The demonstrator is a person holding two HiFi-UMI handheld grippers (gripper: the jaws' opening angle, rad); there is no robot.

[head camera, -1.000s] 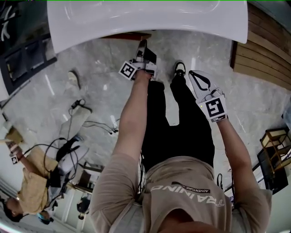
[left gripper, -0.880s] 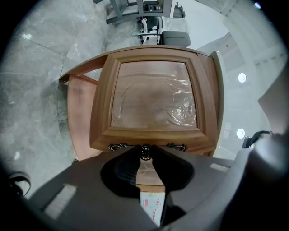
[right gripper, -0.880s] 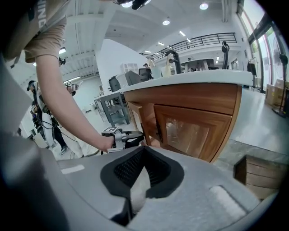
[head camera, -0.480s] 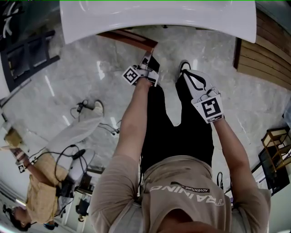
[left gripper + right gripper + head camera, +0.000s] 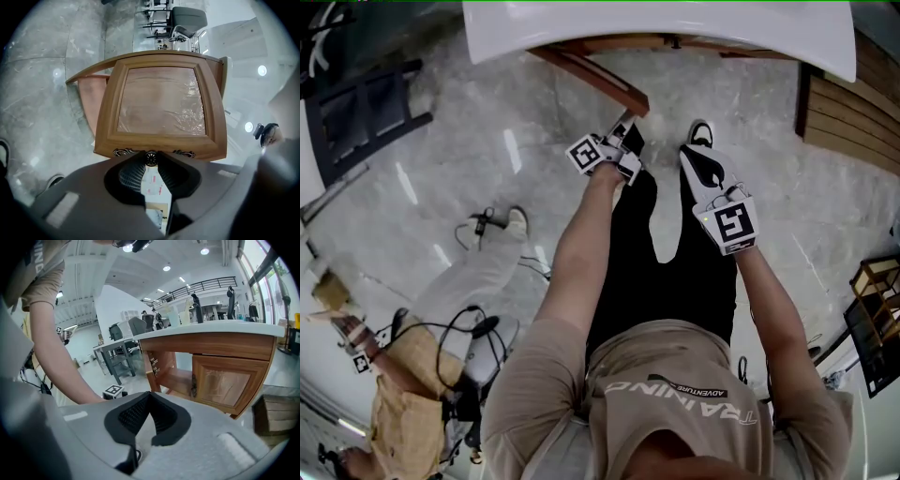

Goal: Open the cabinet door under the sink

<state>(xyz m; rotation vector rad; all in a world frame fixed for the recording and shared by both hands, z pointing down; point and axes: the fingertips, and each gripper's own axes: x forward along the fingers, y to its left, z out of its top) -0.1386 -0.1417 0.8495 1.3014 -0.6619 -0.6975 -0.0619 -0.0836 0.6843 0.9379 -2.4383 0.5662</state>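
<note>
Door swing has grown since a second ago. The cabinet door (image 5: 595, 77) now sticks well out at an angle from under the white sink counter (image 5: 656, 37), where before only a sliver of its edge showed. Both grippers have come back toward the operator with it. Marble floor (image 5: 469, 141) below, with a bystander (image 5: 403, 394) low at the left among cables. The right gripper view shows the cabinet opening (image 5: 171, 373) exposed, hinge hardware on its side post. The second door (image 5: 225, 385) beside it is closed. The left gripper view looks across the open door from its free edge, and the inset panel has wrinkled film over it. Left gripper (image 5: 151, 161) points level at that edge. Its jaws are clamped on the small round ornate knob (image 5: 151, 158) and have just tightened a touch on it. Right gripper (image 5: 149, 394) hangs apart to the right of the left one, angled down, jaw tips together with nothing between them.
</note>
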